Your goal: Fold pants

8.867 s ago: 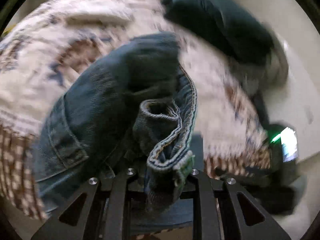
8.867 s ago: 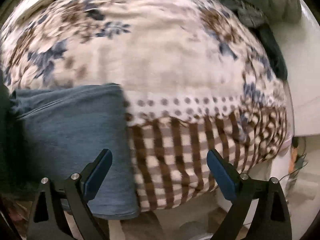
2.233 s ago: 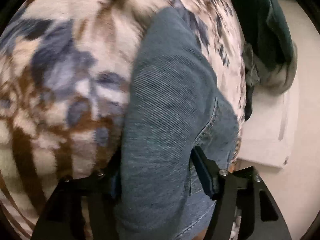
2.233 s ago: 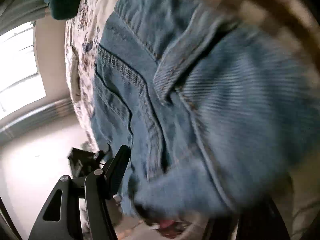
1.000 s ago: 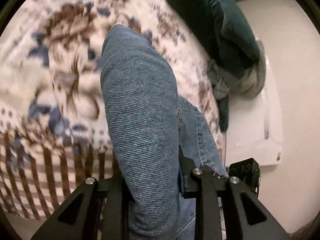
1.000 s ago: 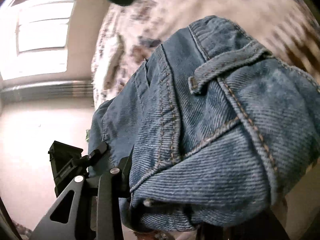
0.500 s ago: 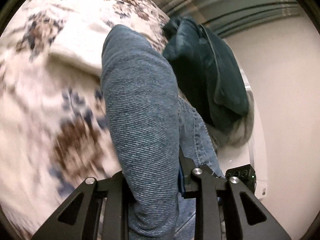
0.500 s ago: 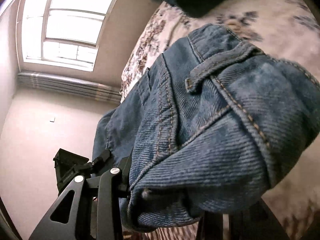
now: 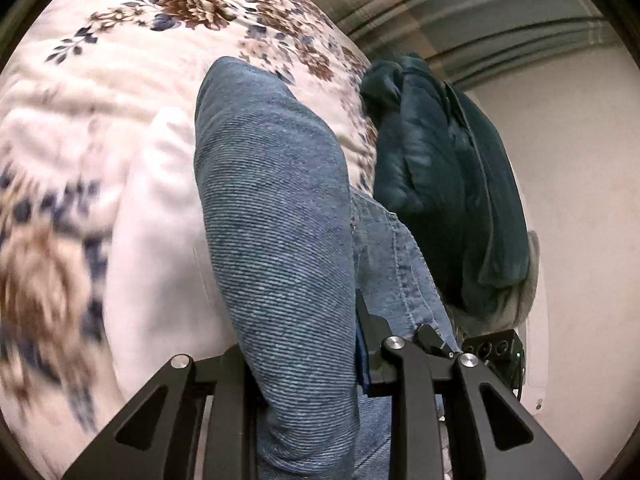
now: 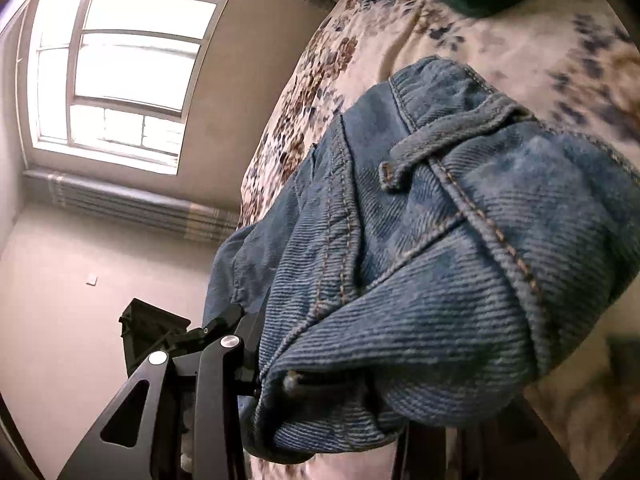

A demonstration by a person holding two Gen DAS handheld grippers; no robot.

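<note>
The blue denim pants [image 9: 280,240] fill the middle of the left wrist view, bunched into a thick fold. My left gripper [image 9: 304,364] is shut on that fold and holds it above the floral bedspread [image 9: 120,80]. In the right wrist view the pants' waistband with a belt loop [image 10: 440,136] bulges in front of the camera. My right gripper [image 10: 332,380] is shut on the waistband end of the pants [image 10: 420,280]; its right finger is hidden by the cloth. The other gripper [image 10: 160,336] shows at lower left.
A dark green blanket [image 9: 448,184] lies heaped on the bed at the right, with grey cloth under it. A beige wall [image 9: 580,160] stands beyond. A bright window [image 10: 120,68] with a radiator below it is at upper left in the right wrist view.
Both grippers stay shut on the pants and have lifted and tilted up with them. The bed has dropped lower in view; more wall and window show.
</note>
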